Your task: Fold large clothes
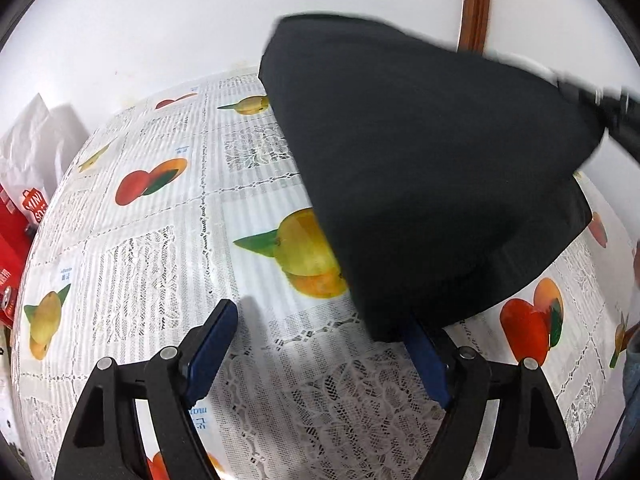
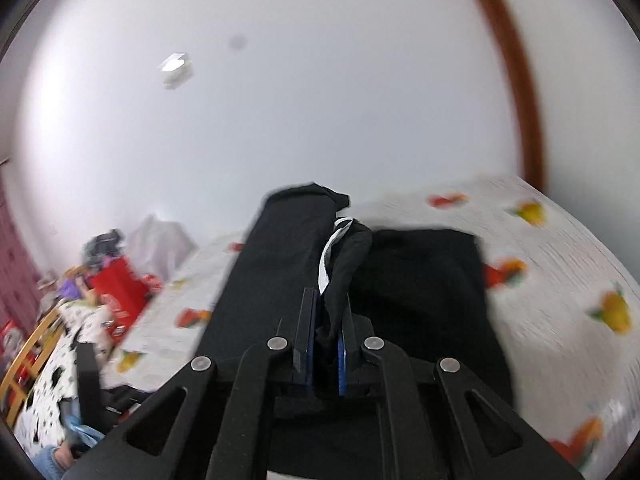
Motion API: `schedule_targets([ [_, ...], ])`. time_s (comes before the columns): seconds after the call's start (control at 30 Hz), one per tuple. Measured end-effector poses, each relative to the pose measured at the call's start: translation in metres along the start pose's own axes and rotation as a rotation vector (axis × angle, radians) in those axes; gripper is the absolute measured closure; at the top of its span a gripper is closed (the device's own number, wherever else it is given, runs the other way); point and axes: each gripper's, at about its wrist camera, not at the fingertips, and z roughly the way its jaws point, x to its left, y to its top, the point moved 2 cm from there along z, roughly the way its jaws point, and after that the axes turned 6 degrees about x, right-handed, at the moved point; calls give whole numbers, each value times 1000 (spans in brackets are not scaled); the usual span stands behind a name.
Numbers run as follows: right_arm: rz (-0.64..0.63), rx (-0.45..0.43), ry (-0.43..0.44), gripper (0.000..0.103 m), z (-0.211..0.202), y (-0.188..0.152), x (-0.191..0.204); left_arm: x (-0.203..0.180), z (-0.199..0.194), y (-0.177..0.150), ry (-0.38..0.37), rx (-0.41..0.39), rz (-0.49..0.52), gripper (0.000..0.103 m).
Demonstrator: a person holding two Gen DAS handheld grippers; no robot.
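We see one black garment (image 2: pixel 280 264) above the fruit-print tabletop (image 1: pixel 160 240); our right gripper (image 2: pixel 326 312) clenches it, our left gripper (image 1: pixel 316 320) is spread wide.

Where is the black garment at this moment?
The black garment hangs pinched in the right gripper, lifted above the fruit-print tablecloth; the open left gripper sits beside its lower edge.
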Motion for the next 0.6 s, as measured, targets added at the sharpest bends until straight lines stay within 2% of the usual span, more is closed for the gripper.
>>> schedule_targets([
  [0.1,49,93,-91,95,10,-21,-29,-6,-1,1,4,3,5,21],
  [0.2,48,179,-140,90,20,-37,-46,-10,-1,2,8,11,0,22],
  [0.27,27,176,-162,85,12,-40,-46,-11,-4,3,-2,14,-3,24],
  [0.33,-6,155,-180,70,3,-37,-41,-14,-7,5,-28,5,-3,24],
  [0.4,-42,133,-190,61,-1,-30,-34,-20,-11,7,-52,-8,2,24],
  [0.6,-75,178,-151,60,31,-16,-23,-43,-5,17,-88,-8,12,24],
])
